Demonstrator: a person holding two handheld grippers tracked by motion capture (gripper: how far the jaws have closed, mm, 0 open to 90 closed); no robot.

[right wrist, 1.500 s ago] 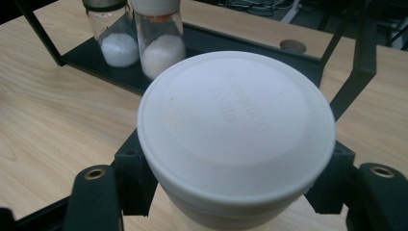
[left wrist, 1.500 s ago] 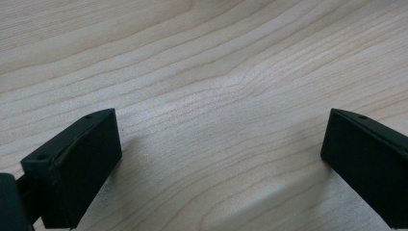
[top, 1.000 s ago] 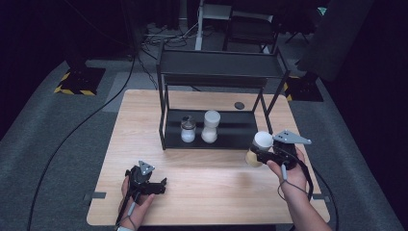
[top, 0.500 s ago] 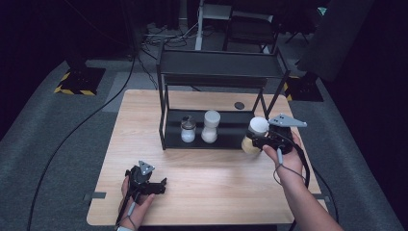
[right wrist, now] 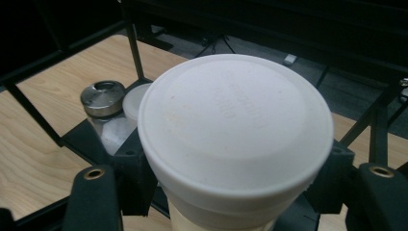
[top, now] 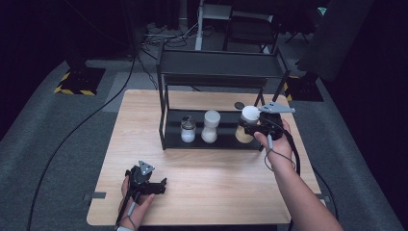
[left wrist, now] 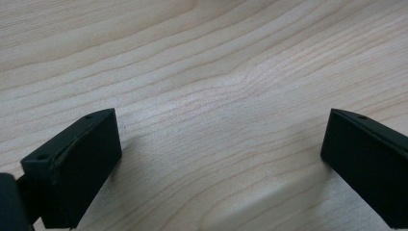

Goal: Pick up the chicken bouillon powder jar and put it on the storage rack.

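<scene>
The right claw (top: pixel 246 129) was clenched on a white-lidded jar (top: pixel 248 115), gripped below the lid and held at the right end of the rack's (top: pixel 219 77) lower shelf. The step in hand was judged to be setting the jar on that shelf. For a sound placement, the jar should be kept upright, carried in under the top shelf, lowered until its base is seated, and only then released.

To the claw's left, a white bottle (top: pixel 210 126) and a steel-capped shaker (top: pixel 187 129) stood on the same shelf, near but apart from the jar. The rack's right post (top: pixel 284 86), close beside the claw, was judged the likeliest obstruction. A small dark disc (top: pixel 239 105) lay just behind.

The left claw (top: pixel 153 185) lay released on the tabletop (top: pixel 216 183), well apart, with nothing between its jaws.
</scene>
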